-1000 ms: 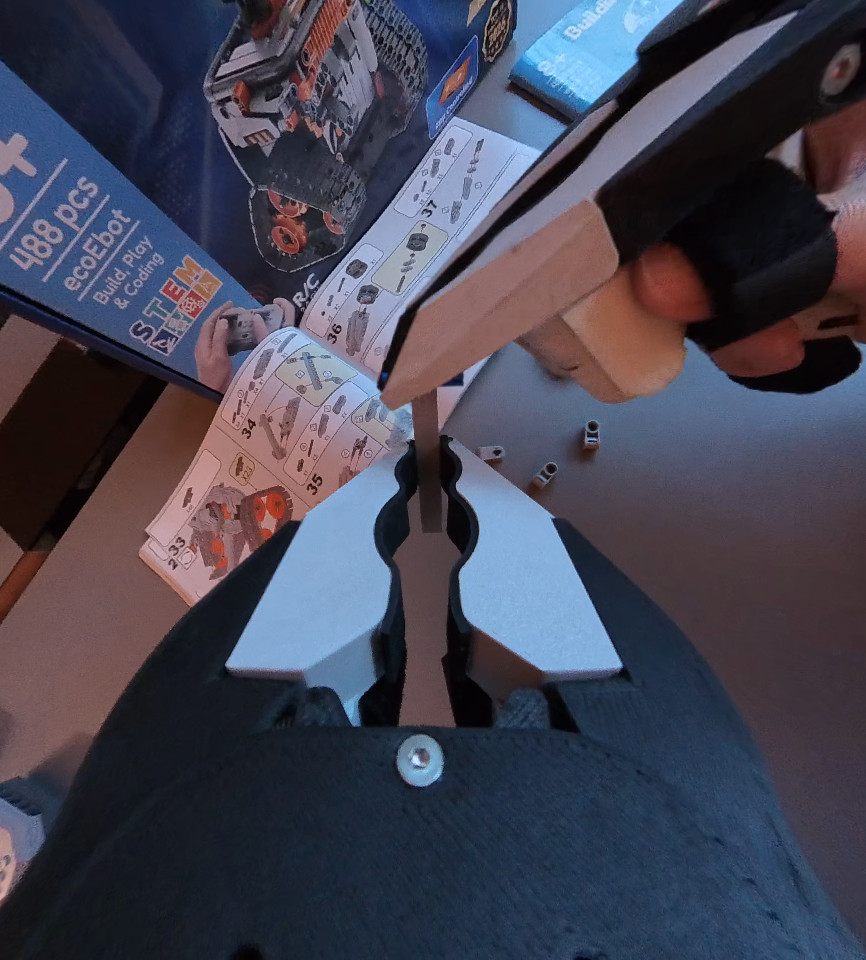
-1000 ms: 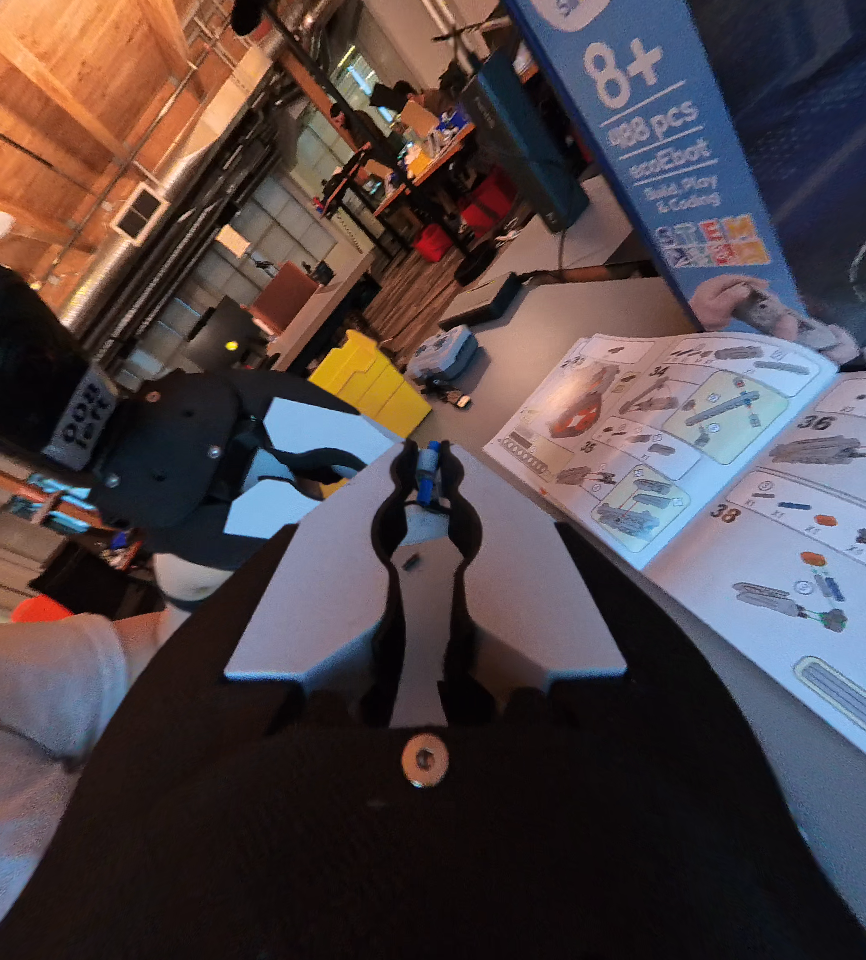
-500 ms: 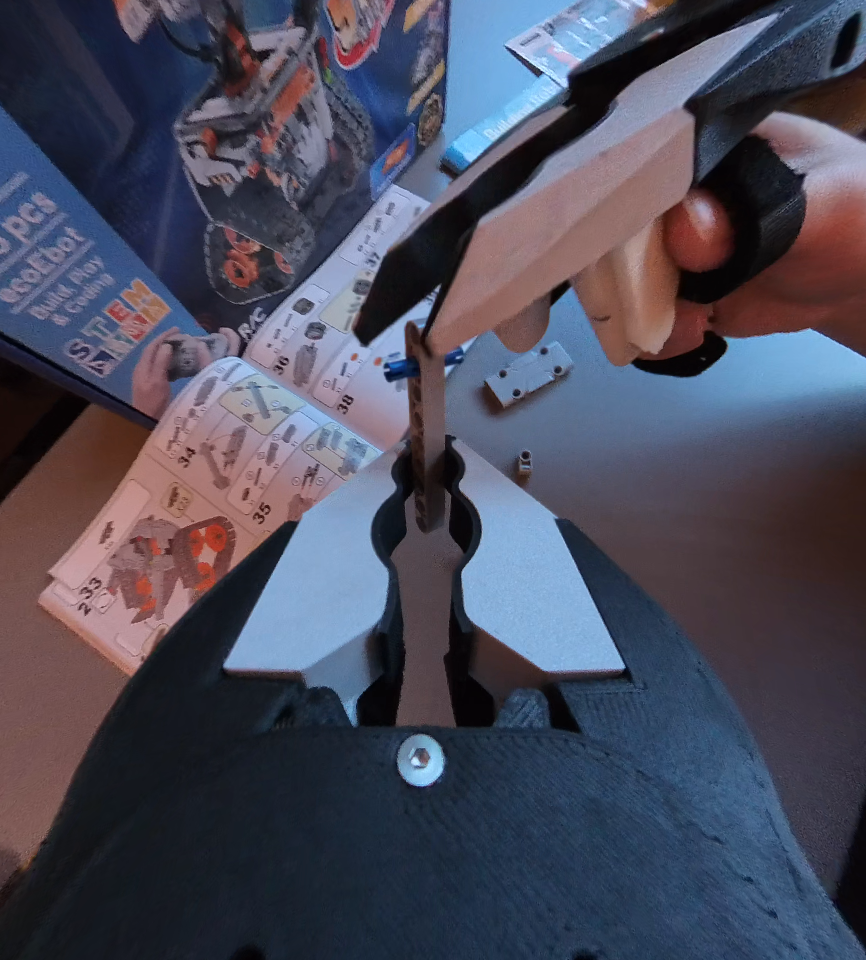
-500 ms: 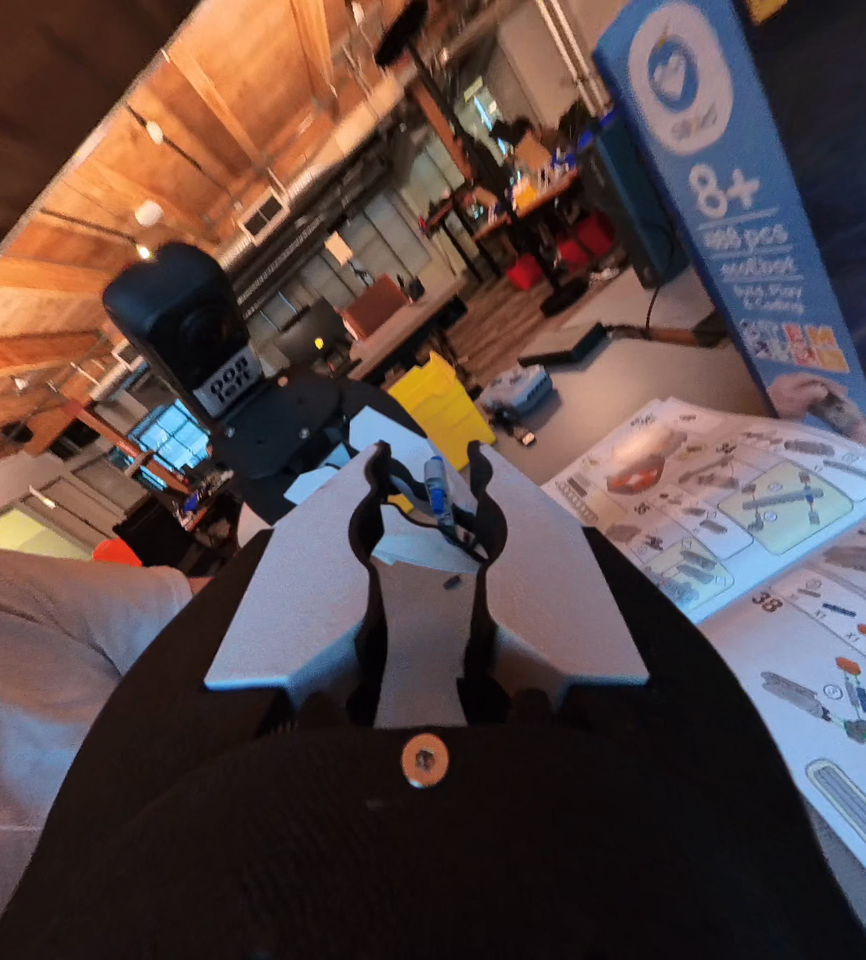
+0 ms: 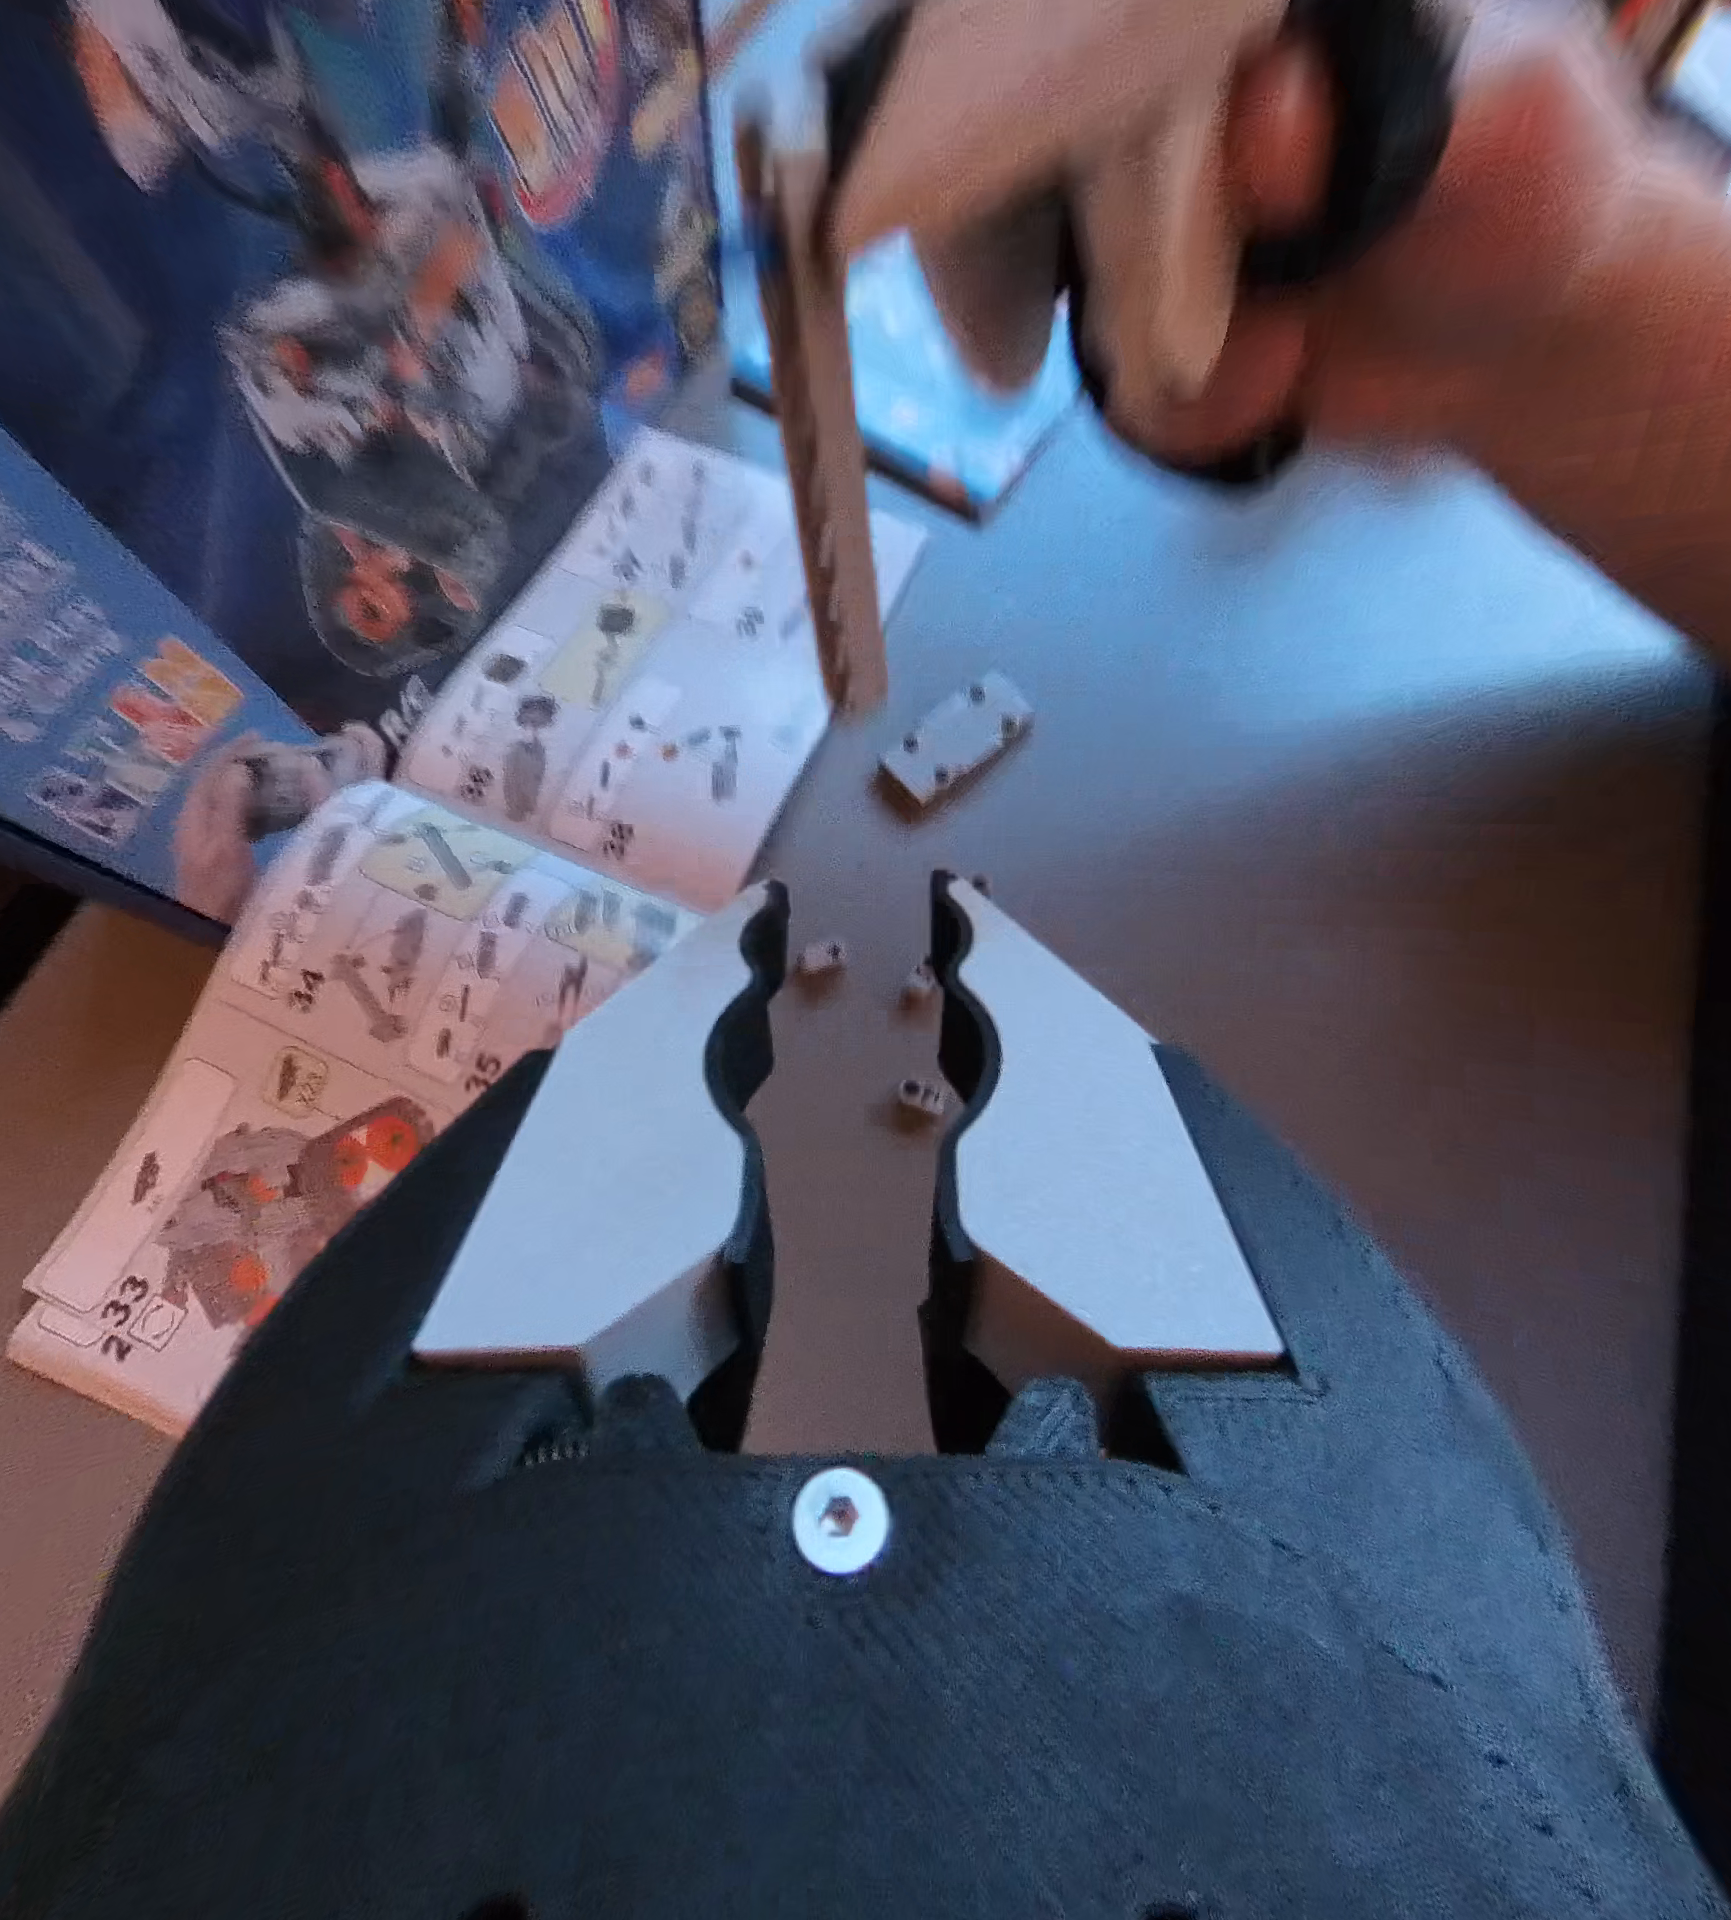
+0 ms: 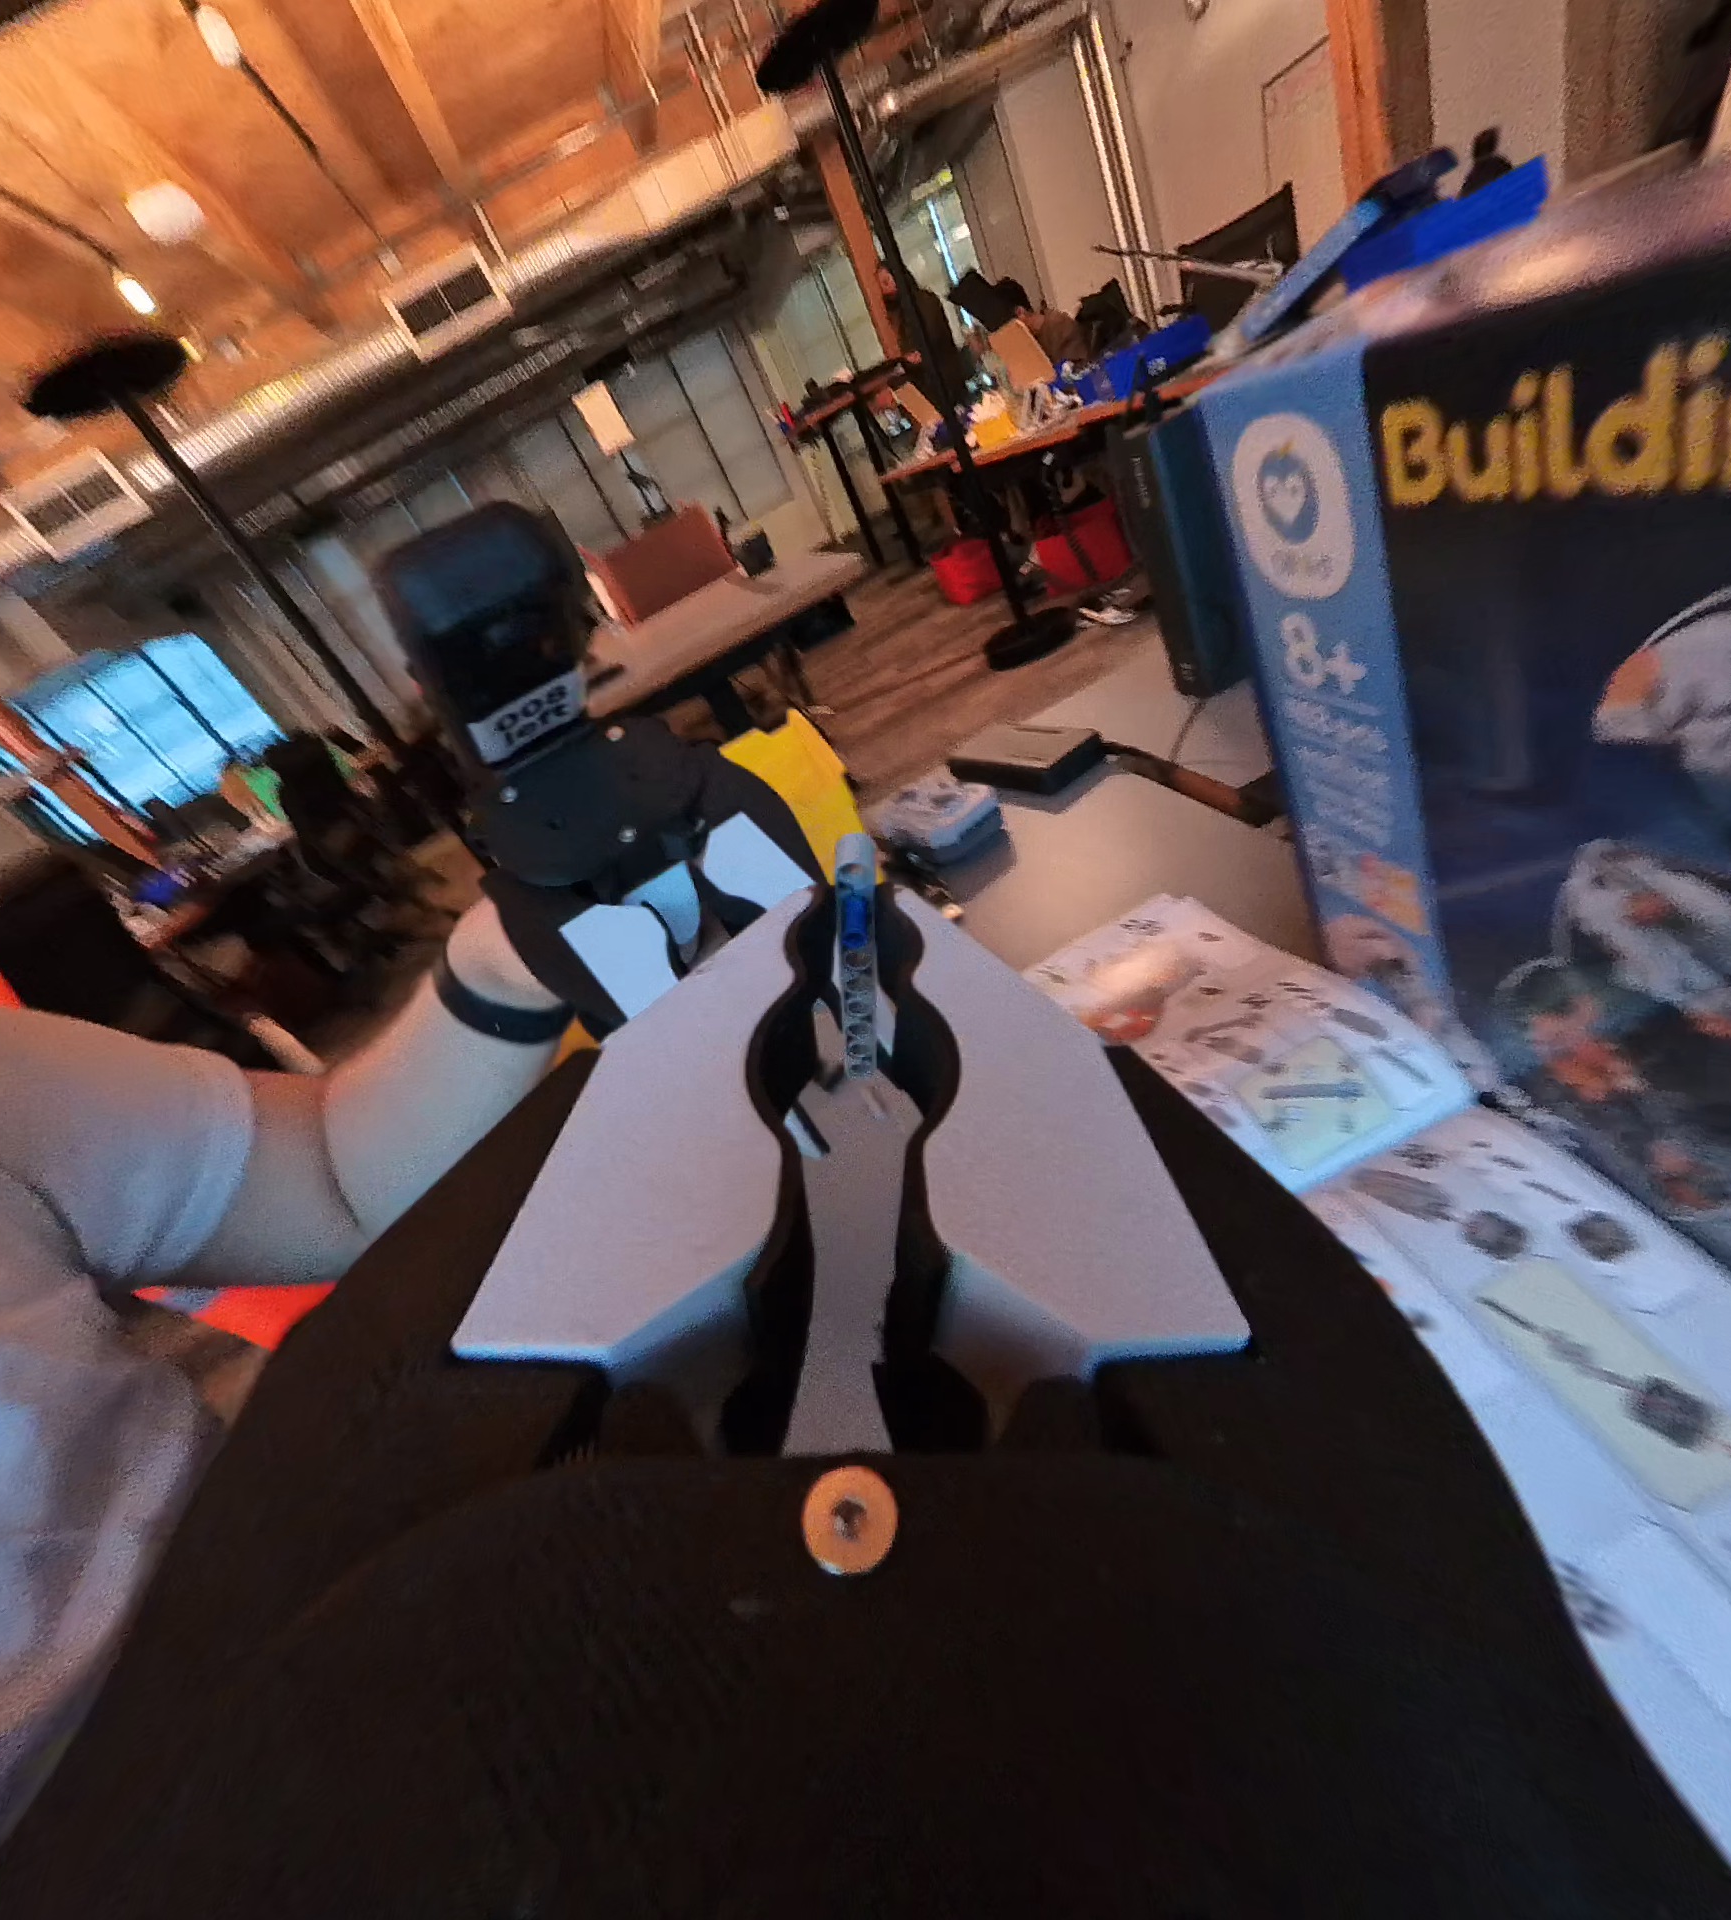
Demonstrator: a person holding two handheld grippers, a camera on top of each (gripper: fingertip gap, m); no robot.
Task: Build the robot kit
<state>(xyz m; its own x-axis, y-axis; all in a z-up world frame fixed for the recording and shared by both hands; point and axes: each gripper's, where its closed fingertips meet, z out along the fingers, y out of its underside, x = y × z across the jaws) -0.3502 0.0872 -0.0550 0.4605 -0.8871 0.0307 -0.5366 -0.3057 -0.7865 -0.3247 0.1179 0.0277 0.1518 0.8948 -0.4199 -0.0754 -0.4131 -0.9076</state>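
**Beam pinched at one end, loose parts under the empty jaws**

My right gripper (image 6: 856,925) has its jaws clenched on a long grey perforated plastic beam (image 6: 856,971) with a blue pin (image 6: 852,921) through one of its holes. The jaws grip it near the tips only; in the left wrist view the same beam (image 5: 825,447) hangs down from the right gripper, well above the grey bench (image 5: 1256,883), its lower end clear of everything. That view is heavily smeared, so I cannot tell how squarely the beam sits in the grip.

My left gripper (image 5: 859,899) has its jaws released, with nothing between them. Seen through the gap, three small grey connector pieces (image 5: 819,956) lie scattered on the bench, and a flat grey rectangular plate with holes (image 5: 956,750) lies just beyond, beside the open white instruction booklet (image 5: 487,935). A large dark blue toy box (image 5: 248,364) stands behind the booklet.

My worries: the beam is long and held at one end, so I judge a knock against the box, booklet or other gripper could pivot it in the jaws or pull it free. The blue pin could work loose and drop among the small pieces. If the left gripper goes lower, its open jaws could scatter those light connectors across the bench or under the booklet.
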